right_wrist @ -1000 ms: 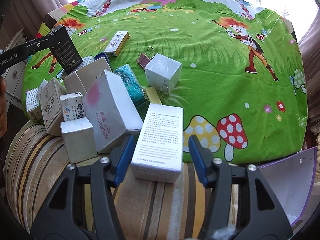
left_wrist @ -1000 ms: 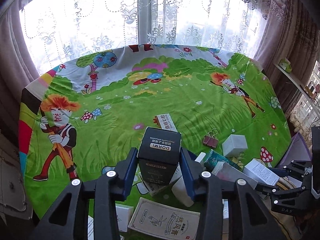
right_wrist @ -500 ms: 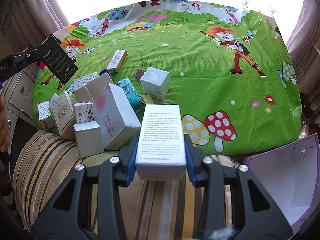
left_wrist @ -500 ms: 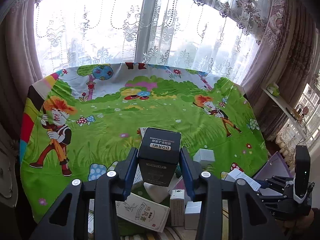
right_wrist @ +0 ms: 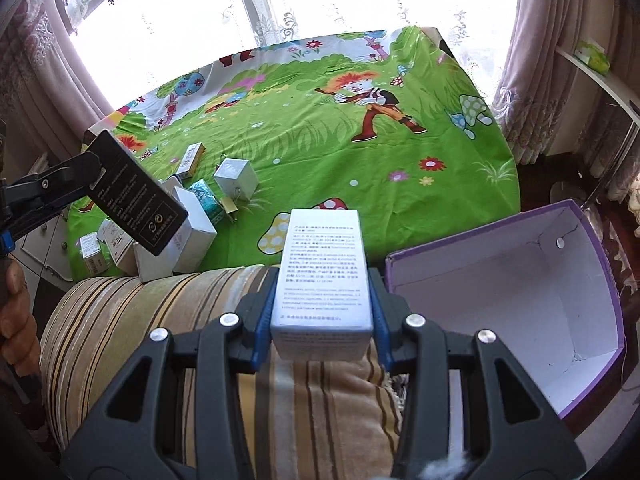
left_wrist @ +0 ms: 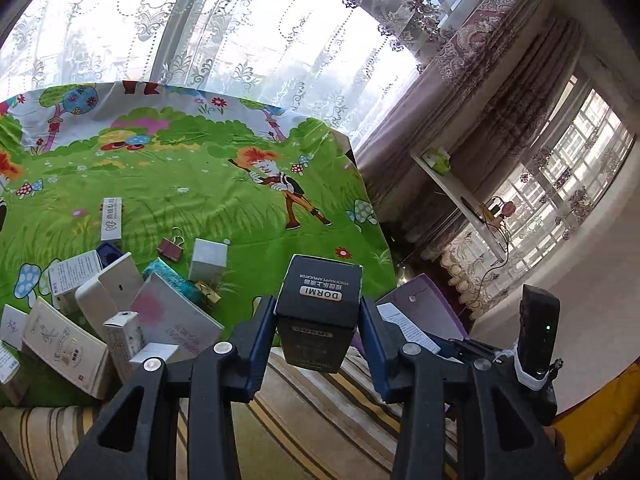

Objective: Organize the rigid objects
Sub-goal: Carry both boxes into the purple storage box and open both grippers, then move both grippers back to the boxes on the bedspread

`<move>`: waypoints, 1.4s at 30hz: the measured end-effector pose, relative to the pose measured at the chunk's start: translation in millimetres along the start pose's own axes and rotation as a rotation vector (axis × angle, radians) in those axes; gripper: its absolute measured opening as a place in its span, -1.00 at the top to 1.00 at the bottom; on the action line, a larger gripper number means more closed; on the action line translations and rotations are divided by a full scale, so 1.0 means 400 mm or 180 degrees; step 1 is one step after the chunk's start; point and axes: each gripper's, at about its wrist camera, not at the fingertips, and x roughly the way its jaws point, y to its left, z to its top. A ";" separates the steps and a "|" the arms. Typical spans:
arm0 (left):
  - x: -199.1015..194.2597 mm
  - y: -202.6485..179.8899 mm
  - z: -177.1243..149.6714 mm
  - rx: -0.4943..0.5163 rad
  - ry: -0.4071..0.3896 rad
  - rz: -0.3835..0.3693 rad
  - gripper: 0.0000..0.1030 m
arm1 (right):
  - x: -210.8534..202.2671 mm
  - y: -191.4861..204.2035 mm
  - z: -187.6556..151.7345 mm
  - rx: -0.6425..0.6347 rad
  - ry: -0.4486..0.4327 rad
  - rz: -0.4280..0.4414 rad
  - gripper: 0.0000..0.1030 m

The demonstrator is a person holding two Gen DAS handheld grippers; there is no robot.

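**Two boxes lifted clear, purple bin now in reach**

Left wrist view. Left claw (left_wrist: 318,320) clamped on a black box (left_wrist: 320,300), printed end facing the camera. A second ago this box hung over the pile on the green printed sheet (left_wrist: 224,184); the view has since swung right, and the box now sits over the striped cushion (left_wrist: 320,412) at the sheet's near edge. The pile of small boxes (left_wrist: 120,312) lies at the sheet's near left corner. The right claw's body shows at the right edge, its fingers cut off behind the left claw.

Right wrist view. Right claw (right_wrist: 322,304) clamped on a tall white box (right_wrist: 322,272); a second ago its jaws stood apart around that box as it rested on the cushion. The box is now raised, just left of the open purple bin (right_wrist: 600,280), which looks empty. Judged: both boxes are on their way to that bin.

Hard to make out: fine print on the white box; the bin's far right side is cut off; a binder clip (left_wrist: 171,247) and smaller items in the pile overlap.
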 end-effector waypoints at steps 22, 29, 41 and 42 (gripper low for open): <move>0.204 -0.198 -0.143 -0.0059 0.0833 -0.0810 -0.06 | -0.119 -0.280 -0.101 0.0739 -0.0166 -0.0438 0.04; 0.162 -0.204 -0.140 0.0158 0.0642 -0.0661 -0.06 | -0.126 -0.246 -0.091 0.0619 -0.0216 -0.0310 -0.03; 0.080 -0.164 -0.126 0.0272 0.0297 -0.0370 -0.06 | -0.124 -0.178 -0.076 0.0384 -0.0183 -0.0194 -0.25; 0.073 -0.156 -0.125 0.0258 0.0278 -0.0349 -0.06 | -0.122 -0.171 -0.074 0.0362 -0.0174 -0.0184 -0.25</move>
